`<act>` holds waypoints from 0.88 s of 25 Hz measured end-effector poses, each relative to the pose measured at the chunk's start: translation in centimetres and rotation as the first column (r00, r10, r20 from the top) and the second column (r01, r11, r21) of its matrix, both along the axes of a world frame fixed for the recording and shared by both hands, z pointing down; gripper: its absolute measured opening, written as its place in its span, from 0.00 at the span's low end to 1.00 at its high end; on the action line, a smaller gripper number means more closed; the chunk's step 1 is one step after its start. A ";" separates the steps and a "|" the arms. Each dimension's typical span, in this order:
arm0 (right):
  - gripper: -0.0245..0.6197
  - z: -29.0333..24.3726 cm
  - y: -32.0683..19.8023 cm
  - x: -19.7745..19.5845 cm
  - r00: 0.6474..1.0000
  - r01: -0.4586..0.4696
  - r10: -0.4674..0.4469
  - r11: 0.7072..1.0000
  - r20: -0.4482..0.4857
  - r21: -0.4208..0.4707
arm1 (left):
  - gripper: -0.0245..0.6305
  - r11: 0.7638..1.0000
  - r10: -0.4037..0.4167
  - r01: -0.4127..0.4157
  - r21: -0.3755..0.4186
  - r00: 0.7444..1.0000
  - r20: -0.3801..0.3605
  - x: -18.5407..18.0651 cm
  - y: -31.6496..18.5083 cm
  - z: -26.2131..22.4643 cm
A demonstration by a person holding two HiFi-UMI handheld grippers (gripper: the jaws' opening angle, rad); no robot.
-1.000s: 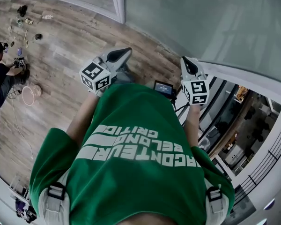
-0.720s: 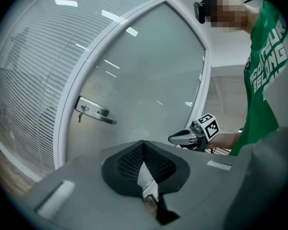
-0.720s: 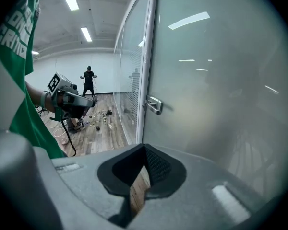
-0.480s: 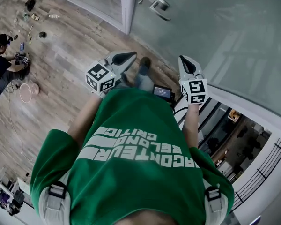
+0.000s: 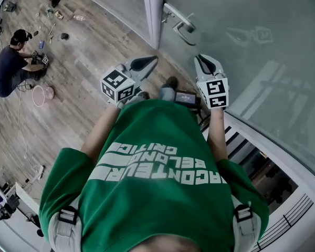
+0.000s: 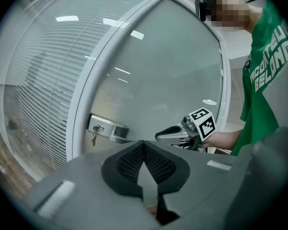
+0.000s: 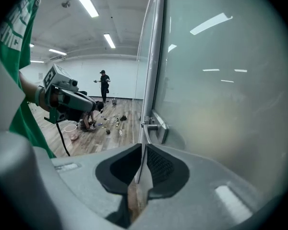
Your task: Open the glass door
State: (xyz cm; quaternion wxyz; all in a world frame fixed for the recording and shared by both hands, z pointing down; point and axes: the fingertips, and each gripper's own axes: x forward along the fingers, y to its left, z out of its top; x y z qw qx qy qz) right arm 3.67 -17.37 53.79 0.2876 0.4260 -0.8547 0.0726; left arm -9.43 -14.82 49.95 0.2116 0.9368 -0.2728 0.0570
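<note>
Head view puts the handle (image 5: 179, 24) of the glass door (image 5: 252, 46) at 11 o'clock from my right gripper (image 5: 200, 60), nearer than my left gripper (image 5: 153, 60). Both have jaws pressed together, holding nothing.

Two grippers, the left gripper (image 5: 152, 60) and the right gripper (image 5: 199, 60). One glass door (image 5: 252, 46), one lever handle (image 5: 182, 26), one key (image 6: 93, 138). Two bystanders: a crouching person (image 5: 10, 70) and a standing person (image 7: 104, 86).
</note>
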 end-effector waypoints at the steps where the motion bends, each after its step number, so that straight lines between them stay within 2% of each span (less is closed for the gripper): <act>1: 0.08 0.0 -0.6 -0.1 1.000 0.003 -0.003 1.000 -0.011 -0.002 | 0.06 1.000 0.004 -0.004 0.004 1.000 0.007 0.5 -0.4 -0.2; 5: 0.10 0.7 -2.1 -0.5 0.996 0.022 -0.024 0.999 -0.084 -0.028 | 0.06 0.999 0.032 -0.032 0.008 0.999 0.022 2.7 -1.8 -0.7; 9: 0.12 2.1 -3.1 -0.9 0.976 0.053 -0.060 0.998 -0.209 -0.038 | 0.06 0.999 0.034 -0.034 -0.010 0.999 0.029 4.5 -4.3 -0.4; 15: 0.12 4.5 -4.6 -0.9 0.908 0.096 -0.097 0.995 -0.408 -0.023 | 0.06 0.998 0.036 -0.027 -0.065 0.988 0.150 7.2 -8.1 2.5; 20: 0.12 4.5 -4.6 -1.3 0.856 0.138 -0.133 0.990 -0.499 -0.027 | 0.06 0.992 0.089 -0.069 -0.102 0.975 0.205 9.1 -8.2 3.0; 22: 0.11 4.4 -4.6 -1.4 0.847 0.146 -0.149 0.988 -0.511 -0.046 | 0.06 0.991 0.100 -0.078 -0.109 0.970 0.220 9.8 -8.3 3.4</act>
